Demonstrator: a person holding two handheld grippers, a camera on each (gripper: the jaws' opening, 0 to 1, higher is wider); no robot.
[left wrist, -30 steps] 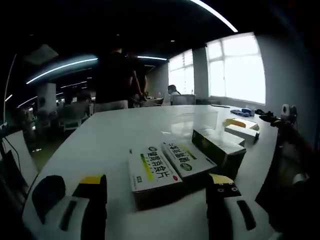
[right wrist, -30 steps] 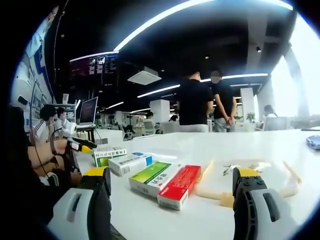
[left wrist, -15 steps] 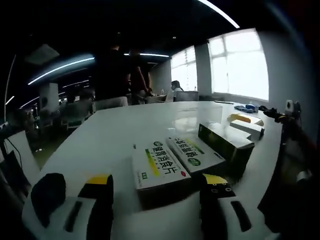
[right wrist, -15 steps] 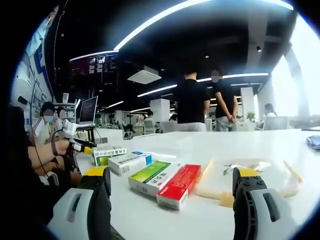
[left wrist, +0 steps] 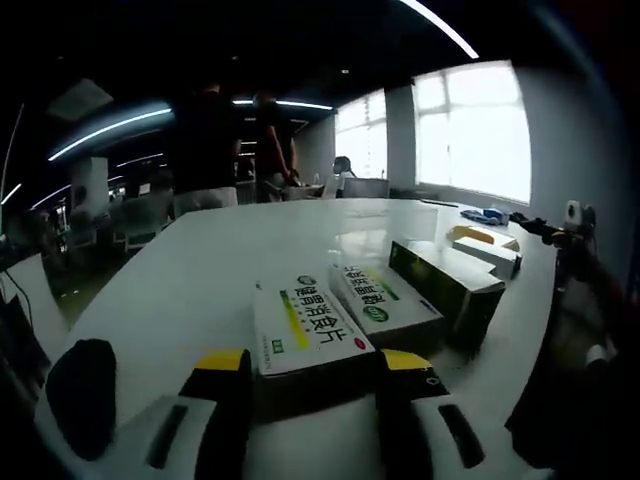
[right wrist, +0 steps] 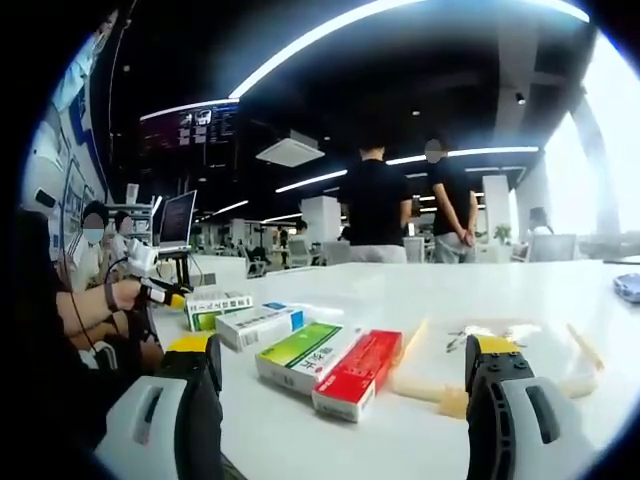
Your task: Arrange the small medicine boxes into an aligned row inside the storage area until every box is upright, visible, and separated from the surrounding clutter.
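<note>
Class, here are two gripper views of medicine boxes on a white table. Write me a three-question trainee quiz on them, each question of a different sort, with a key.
1. True or false: in the right gripper view, the red box lies flat against the green-topped box.
2. Multiple choice: in the left gripper view, the white box with green print sits A) between the left gripper jaws, B) by the window, C) on a chair.
3. Fill in: the right gripper jaws are wide ____.

Key: 1 true; 2 A; 3 open. The boxes rest on the white table.
</note>
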